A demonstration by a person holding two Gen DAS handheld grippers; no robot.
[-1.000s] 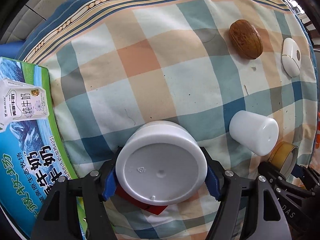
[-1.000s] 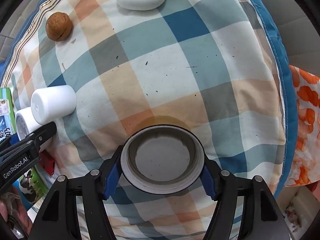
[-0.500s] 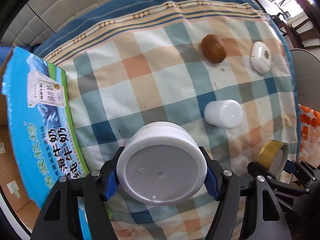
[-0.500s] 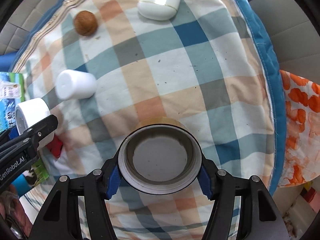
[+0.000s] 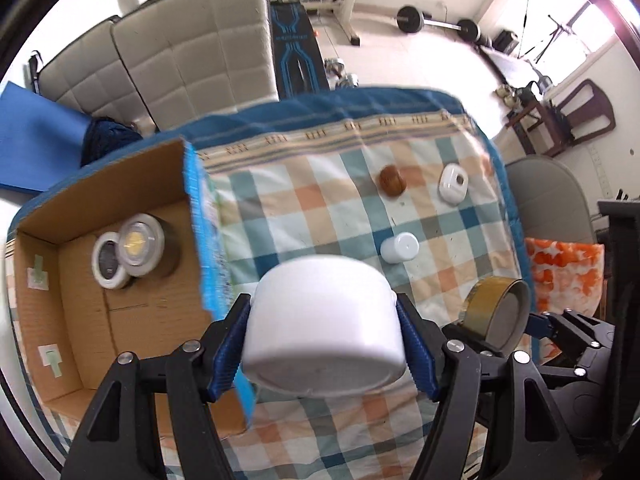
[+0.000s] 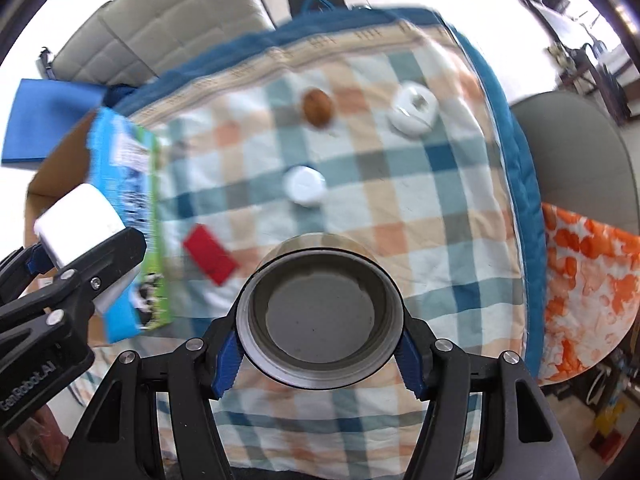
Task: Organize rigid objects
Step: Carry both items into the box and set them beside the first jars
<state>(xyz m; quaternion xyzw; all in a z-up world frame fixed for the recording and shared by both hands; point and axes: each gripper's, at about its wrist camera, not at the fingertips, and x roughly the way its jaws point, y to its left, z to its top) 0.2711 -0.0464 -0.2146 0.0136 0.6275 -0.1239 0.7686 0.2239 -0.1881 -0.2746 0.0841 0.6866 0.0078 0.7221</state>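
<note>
My left gripper [image 5: 324,344] is shut on a white round jar [image 5: 325,328] and holds it high above the checked cloth, beside the open cardboard box [image 5: 60,320]. My right gripper [image 6: 320,340] is shut on a tape roll [image 6: 319,312], also lifted; the roll shows in the left wrist view [image 5: 498,312]. The jar shows at the left of the right wrist view [image 6: 80,220]. On the cloth lie a small white cup [image 5: 399,247], a brown walnut-like object [image 5: 392,181], a white rounded case [image 5: 453,189] and a red flat piece [image 6: 210,254].
The box holds two round tins or rolls [image 5: 128,250] and has a blue printed flap [image 5: 200,240]. The checked cloth [image 5: 320,208] covers a blue-edged table. A grey sofa [image 5: 180,48] stands behind, an orange patterned cloth [image 5: 564,276] and a chair at the right.
Both grippers have risen well above the cloth with the jar and the tape roll. The view has tilted up, so the box's inside and the room now show.
</note>
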